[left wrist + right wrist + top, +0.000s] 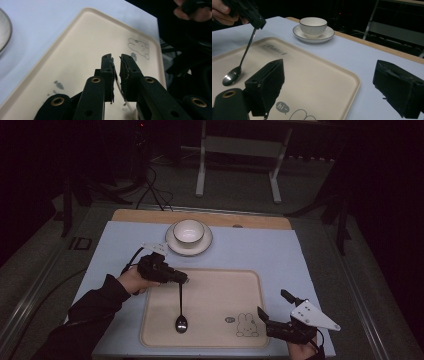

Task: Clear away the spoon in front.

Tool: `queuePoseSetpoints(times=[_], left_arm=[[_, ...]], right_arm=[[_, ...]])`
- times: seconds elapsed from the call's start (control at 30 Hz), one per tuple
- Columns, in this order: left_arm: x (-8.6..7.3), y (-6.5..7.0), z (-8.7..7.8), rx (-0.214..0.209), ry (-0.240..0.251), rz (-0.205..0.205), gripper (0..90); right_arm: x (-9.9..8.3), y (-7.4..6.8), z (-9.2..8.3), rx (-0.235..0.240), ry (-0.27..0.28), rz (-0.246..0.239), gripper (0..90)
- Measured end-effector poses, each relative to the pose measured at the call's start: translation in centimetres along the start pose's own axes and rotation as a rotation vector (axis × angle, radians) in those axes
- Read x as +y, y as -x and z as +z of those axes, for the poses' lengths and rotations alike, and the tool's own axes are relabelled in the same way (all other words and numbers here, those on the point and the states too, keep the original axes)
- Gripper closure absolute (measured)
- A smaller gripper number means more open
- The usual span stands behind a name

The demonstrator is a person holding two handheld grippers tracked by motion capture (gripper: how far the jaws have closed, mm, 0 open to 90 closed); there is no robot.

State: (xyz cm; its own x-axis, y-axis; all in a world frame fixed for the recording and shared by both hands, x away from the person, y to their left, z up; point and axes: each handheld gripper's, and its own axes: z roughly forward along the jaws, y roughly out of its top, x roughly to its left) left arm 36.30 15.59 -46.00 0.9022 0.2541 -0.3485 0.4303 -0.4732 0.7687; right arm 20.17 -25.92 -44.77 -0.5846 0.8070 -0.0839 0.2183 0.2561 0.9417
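The left tool (183, 280) sits over the far left edge of the beige tray (215, 280), its jaws pinched on the tip of a spoon (180, 312) handle. From the high view the spoon runs straight toward the near side, its bowl down on the tray surface left of centre. The right tool (272, 309) hangs at the tray's near right corner with its jaws spread wide and nothing between them, just beside the rabbit drawing (246, 325). A white cup (188, 231) stands on its saucer (172, 242) on the pale blue surface (300, 265), just beyond the tray's far edge.

Looking along the left tool (116, 65), the two black jaws stand almost together with a thin silver sliver of the spoon handle (119, 88) clamped in the narrow gap. Past them lies the tray (75, 50) with the rabbit drawing (138, 46) toward its far end, and a hand (190, 11) on the other tool at the upper right.

Looking along the right tool (334, 82), its jaws are far apart over the tray's corner. At the upper left, the left tool (255, 21) holds the spoon (239, 65) tilted, handle up and bowl resting on the tray (317, 75). The cup (313, 25) and saucer (325, 36) stand on the surface (367, 60) beyond.
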Motion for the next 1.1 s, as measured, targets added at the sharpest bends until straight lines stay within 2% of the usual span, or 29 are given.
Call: queuePoseSetpoints(times=[0.23, 0.53, 0.73, 1.1], left_arm=[[-0.8, -1.0, 0.9, 0.036, 0.017, -0.010, 79.4], [-2.2, -3.0, 2.0, 0.056, 0.035, -0.085, 78.7], [-2.7, -3.7, 3.0, 0.055, 0.021, -0.118, 76.1], [-3.2, -4.4, 4.4, 0.097, -0.002, -0.164, 73.4]], right_arm=[[0.0, 0.0, 0.0, 0.002, -0.002, -0.002, 10.3], [-0.1, 0.0, 0.1, 0.004, -0.004, -0.001, 10.3], [-0.1, 0.0, 0.2, 0.011, -0.010, -0.001, 10.3], [-0.1, 0.1, 0.1, 0.008, -0.007, 0.000, 10.3]])
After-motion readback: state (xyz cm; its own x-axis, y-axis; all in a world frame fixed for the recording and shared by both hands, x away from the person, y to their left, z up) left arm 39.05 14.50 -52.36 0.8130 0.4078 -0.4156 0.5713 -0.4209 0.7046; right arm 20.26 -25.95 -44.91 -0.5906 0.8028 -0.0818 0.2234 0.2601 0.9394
